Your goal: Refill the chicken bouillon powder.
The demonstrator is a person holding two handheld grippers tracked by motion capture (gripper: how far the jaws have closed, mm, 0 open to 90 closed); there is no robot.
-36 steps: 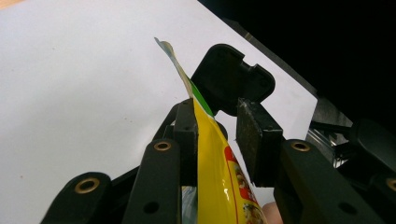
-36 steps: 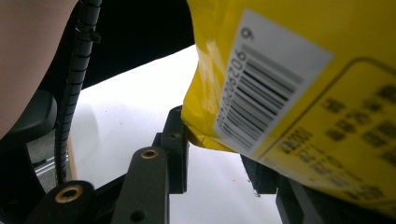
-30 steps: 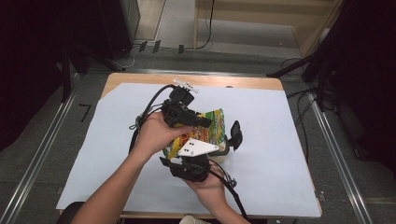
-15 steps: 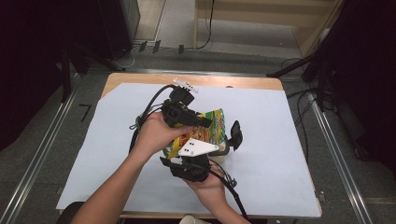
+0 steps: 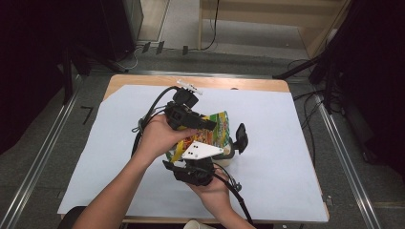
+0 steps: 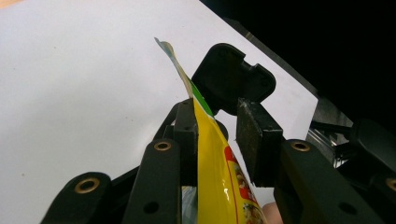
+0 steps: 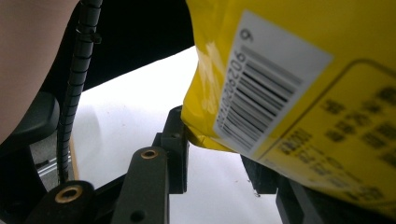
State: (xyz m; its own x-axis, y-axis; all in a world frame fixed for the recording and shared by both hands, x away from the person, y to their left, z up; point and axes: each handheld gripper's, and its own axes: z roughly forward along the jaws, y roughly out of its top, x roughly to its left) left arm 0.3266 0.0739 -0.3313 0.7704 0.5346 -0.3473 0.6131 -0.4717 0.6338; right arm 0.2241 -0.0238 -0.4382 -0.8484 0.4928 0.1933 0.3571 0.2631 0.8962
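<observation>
Nothing has moved since the earlier frames: both hands and the snack bag (image 5: pixel 210 131) sit just as they did a second ago, near the middle of the high view.

The left tongs (image 5: pixel 203 125) come in from the upper left of that cluster and the right tongs (image 5: pixel 234 145) from below it, so the two meet on the yellow-and-green bag from opposite sides. It looks as if the bag is kept up off the white sheet (image 5: pixel 286 143) covering the counter (image 5: pixel 248 84), perhaps so that its top seam can be pulled apart, though that is only a judgement.

In the left gripper view the bag's thin upper edge (image 6: pixel 205 140) rises up the middle of the frame between the two black jaws. It lies against the left pad, while a clear gap shows on the right, so the left tongs (image 6: pixel 215 135) stand spread around the edge rather than pressed on it.

In the right gripper view the bag's barcode panel (image 7: pixel 271 88) fills the upper right. Its lower corner dips between the jaws near the centre and touches the left one; the right jaw is mostly hidden behind the bag. Whether the right tongs (image 7: pixel 219 154) truly pinch it I cannot tell.
</observation>
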